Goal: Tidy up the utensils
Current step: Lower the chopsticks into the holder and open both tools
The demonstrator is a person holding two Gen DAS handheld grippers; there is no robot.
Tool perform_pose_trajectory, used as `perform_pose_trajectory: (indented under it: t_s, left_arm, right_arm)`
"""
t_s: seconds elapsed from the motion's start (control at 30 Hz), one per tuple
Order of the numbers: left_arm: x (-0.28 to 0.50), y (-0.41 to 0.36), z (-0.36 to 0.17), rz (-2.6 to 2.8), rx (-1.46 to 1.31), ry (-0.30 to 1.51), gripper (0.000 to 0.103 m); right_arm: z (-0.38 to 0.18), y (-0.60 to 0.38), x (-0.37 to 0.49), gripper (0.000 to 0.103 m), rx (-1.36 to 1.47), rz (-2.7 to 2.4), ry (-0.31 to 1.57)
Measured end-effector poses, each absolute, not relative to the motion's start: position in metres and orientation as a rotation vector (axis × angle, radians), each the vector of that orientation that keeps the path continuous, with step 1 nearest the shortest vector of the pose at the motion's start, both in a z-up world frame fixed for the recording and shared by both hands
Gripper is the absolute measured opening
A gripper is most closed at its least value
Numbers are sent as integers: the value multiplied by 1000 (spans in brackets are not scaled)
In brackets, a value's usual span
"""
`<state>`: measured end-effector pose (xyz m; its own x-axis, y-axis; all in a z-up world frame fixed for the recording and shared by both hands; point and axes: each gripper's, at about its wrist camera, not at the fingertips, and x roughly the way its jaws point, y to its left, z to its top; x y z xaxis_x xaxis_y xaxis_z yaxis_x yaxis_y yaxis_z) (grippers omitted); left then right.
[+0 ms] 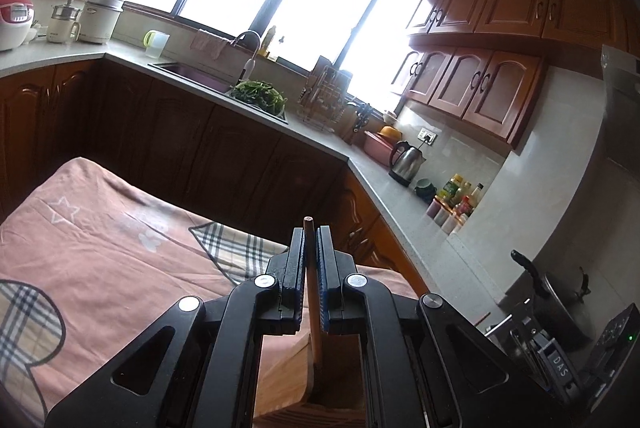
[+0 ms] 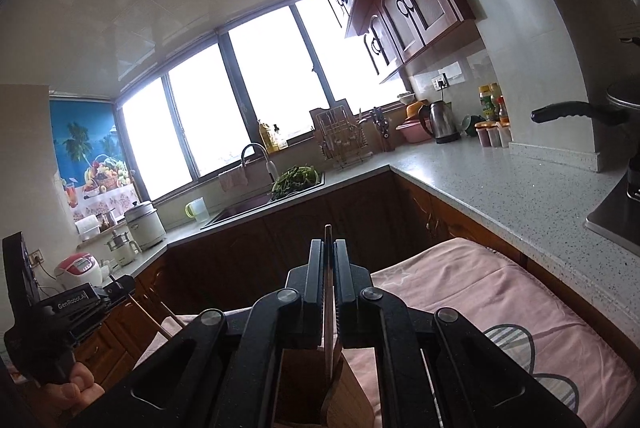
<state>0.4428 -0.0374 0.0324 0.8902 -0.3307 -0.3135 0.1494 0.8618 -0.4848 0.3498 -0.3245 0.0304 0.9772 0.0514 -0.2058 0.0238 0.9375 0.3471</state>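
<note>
My left gripper (image 1: pixel 310 240) is shut on a thin wooden chopstick (image 1: pixel 311 284). The stick runs from above the fingertips down into a wooden utensil box (image 1: pixel 288 376) that stands under the gripper. My right gripper (image 2: pixel 329 252) is shut on a flat wooden utensil handle (image 2: pixel 328 308), whose lower end reaches into the same wooden box (image 2: pixel 352 400). The left gripper's body also shows at the left edge of the right wrist view (image 2: pixel 68 304), held by a hand.
The box stands on a table under a pink cloth (image 1: pixel 100 248) with plaid patches. Grey countertops (image 2: pixel 500 184) run around it, with a sink (image 1: pixel 192 72), greens (image 1: pixel 260 94), a dish rack (image 1: pixel 324 96), a kettle (image 1: pixel 406 162), bottles (image 1: pixel 456 196) and a pan (image 1: pixel 560 292).
</note>
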Motion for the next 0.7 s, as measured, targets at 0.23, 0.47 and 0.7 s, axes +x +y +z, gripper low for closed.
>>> perform_pose_trajectory:
  t_s: [0.23, 0.47, 0.7]
  left_arm:
    - [450, -58, 14, -275, -425, 456, 5]
    - [449, -63, 13, -294, -400, 477, 5]
    - [451, -68, 13, -300, -377, 495, 5]
  right_arm:
    - [12, -320, 361, 4, 364, 24, 280]
    - [11, -323, 361, 4, 374, 28, 294]
    - [13, -324, 364, 4, 377, 36, 312]
